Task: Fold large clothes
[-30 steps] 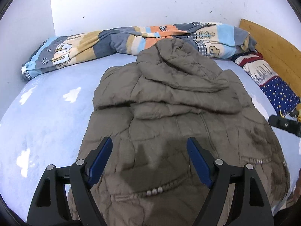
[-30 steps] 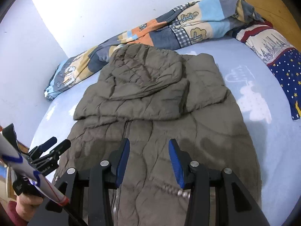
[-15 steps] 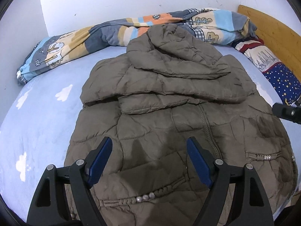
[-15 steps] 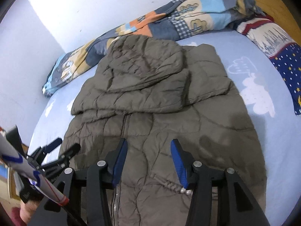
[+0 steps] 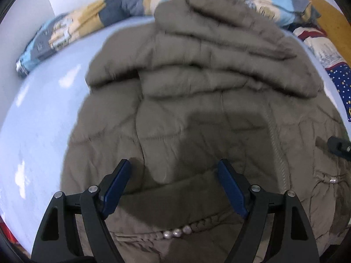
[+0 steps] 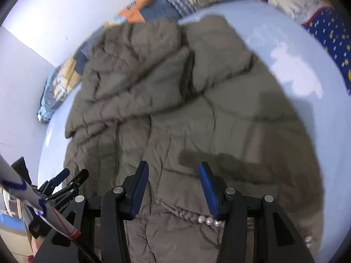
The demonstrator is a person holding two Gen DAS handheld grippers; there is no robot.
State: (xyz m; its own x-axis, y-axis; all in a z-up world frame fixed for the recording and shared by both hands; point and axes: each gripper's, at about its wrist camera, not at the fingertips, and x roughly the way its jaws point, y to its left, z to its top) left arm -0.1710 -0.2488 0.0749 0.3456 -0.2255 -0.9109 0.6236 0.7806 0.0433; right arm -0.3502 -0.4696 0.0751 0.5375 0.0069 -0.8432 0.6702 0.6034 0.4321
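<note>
Both tongs, left [image 5: 173,188] and right [image 6: 173,189], hang open over the brown quilted puffer coat's [image 5: 197,109] near hem at the bed's [image 5: 39,120] near edge, probably to lift it for folding.

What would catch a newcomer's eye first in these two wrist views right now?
The big olive-brown quilted puffer jacket spread over the pale blue cloud-print bedsheet fills both views, its hood and sleeves folded across the chest. Next come the two open grippers, the left gripper and right gripper, poised over the hem near the pearl bead trims. A rumpled patchwork quilt lines the wall behind.
</note>
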